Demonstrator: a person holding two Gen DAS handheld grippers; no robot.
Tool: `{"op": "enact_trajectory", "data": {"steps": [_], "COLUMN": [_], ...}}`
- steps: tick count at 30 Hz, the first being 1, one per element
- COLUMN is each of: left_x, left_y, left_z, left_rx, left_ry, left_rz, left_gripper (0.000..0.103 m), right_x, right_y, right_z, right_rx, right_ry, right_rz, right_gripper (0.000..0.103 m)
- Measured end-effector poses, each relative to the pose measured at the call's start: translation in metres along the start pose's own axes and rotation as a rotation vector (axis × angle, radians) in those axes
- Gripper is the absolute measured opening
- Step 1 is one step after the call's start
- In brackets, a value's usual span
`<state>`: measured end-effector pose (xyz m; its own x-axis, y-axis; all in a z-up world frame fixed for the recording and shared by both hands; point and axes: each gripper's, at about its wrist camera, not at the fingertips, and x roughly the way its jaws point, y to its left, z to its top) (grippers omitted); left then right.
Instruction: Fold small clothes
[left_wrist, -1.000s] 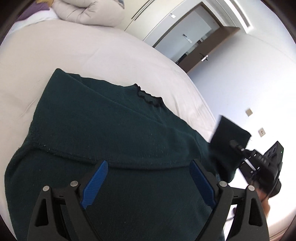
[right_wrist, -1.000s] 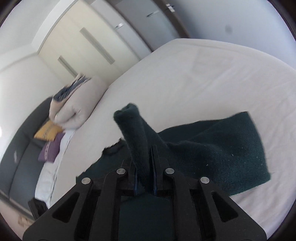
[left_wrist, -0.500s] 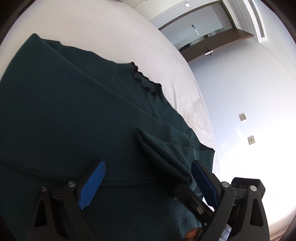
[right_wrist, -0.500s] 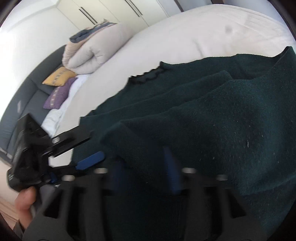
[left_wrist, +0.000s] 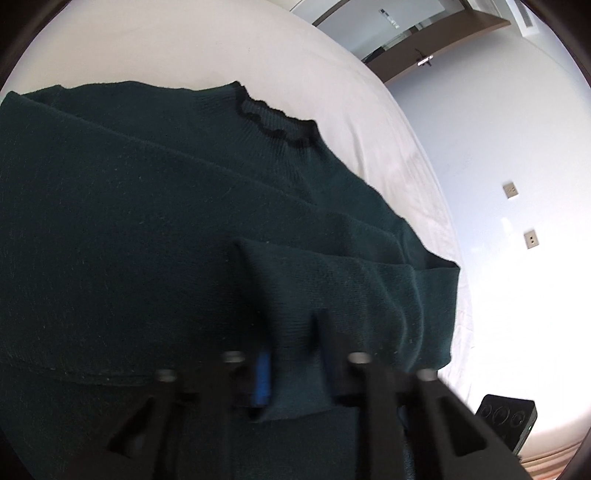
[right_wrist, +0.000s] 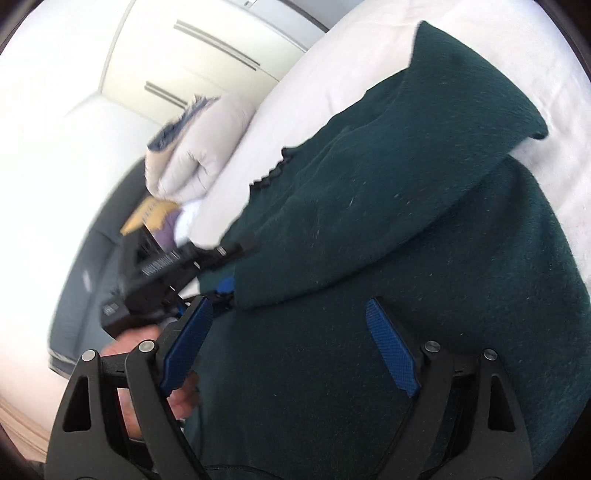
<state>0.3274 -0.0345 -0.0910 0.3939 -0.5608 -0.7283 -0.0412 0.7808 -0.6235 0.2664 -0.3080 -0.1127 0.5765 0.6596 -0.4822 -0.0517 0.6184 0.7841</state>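
Sleeve folded across the dark green knit sweater (left_wrist: 147, 229)

Your left tool (left_wrist: 291, 354) pinches the soft, floppy cuff; right tool (right_wrist: 291, 347) gapes empty. Grip hems, not mid-fabric.

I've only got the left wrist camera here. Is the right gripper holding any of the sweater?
Observer: No. The right gripper is open, pads wide apart over the sweater, nothing between them.
Operator: Can you see my left gripper from that side?
Observer: Yes. The left gripper pinches the end of the sleeve, which lies folded across the body.
Operator: Anything at the far end of the bed?
Observer: A pale folded duvet lies there.
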Motion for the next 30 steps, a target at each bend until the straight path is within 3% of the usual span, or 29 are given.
{"op": "enact_trajectory", "data": {"steps": [10,17,22,30], "left_x": [-0.049,-0.071,-0.066,-0.067], "left_y": [0.021,0.07,0.096,0.097], "left_z": [0.022,0.035,0.032,0.028], "left_rx": [0.041,-0.016,-0.049,-0.041], "left_ry": [-0.145,-0.19,-0.188,-0.203], "left_rz": [-0.008,0.056,0.054,0.038], "left_gripper": [0.011,0.011,0.011,0.011], "right_x": [-0.03,-0.048,-0.063,-0.098], "right_y": [-0.021,-0.038,-0.051,-0.077], "right_z": [0.011,0.03,0.054,0.076], "right_rx": [0.053,0.167,0.256,0.383], "right_ry": [-0.032,-0.074,-0.135,-0.246], "right_rz": [0.132,0.173,0.147,0.12], "right_gripper": [0.085,0.085,0.085,0.085]}}
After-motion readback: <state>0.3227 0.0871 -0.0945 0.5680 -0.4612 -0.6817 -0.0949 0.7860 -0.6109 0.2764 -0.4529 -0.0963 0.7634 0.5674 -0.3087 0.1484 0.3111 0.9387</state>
